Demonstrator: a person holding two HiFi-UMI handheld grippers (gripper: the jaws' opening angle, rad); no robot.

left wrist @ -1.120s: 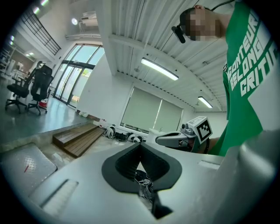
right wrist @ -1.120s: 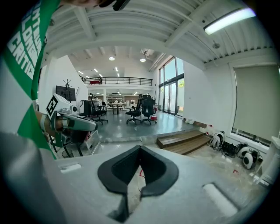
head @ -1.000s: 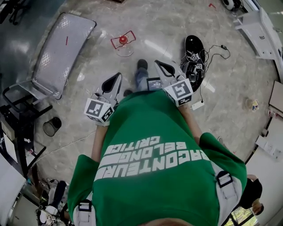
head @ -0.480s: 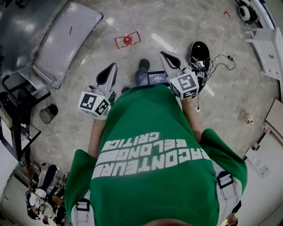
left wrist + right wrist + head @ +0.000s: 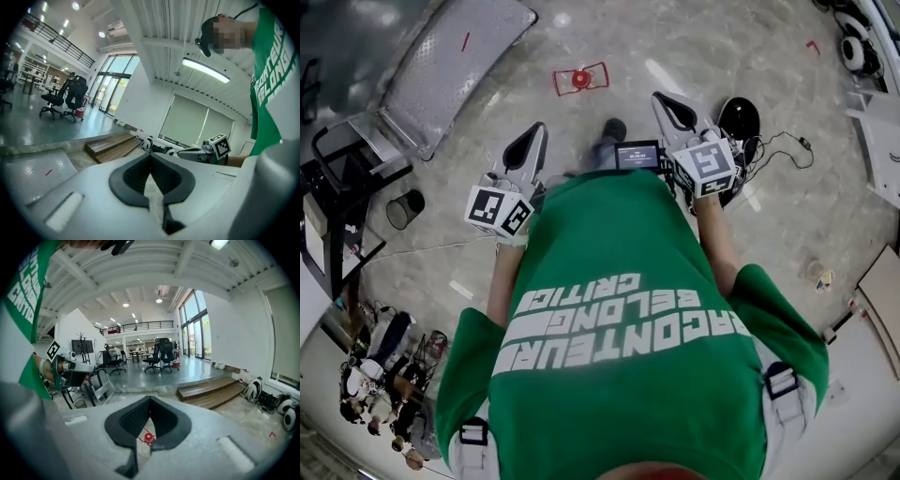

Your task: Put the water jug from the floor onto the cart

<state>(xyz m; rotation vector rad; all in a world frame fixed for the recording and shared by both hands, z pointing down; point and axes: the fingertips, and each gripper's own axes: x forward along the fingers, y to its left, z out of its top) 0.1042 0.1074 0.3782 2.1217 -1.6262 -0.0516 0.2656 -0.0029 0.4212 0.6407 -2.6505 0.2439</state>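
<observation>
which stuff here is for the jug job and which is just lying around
For the job:
- jug, on the floor
- cart
- left tool and right tool, both shut, holding nothing

Just lying about:
- small black bin
- wooden steps
- office chairs

Water jug [image 5: 580, 79] on floor [image 5: 703, 42] ahead of left claw [image 5: 541, 127], right claw [image 5: 657, 96]; cart [image 5: 450, 66] far left.
</observation>
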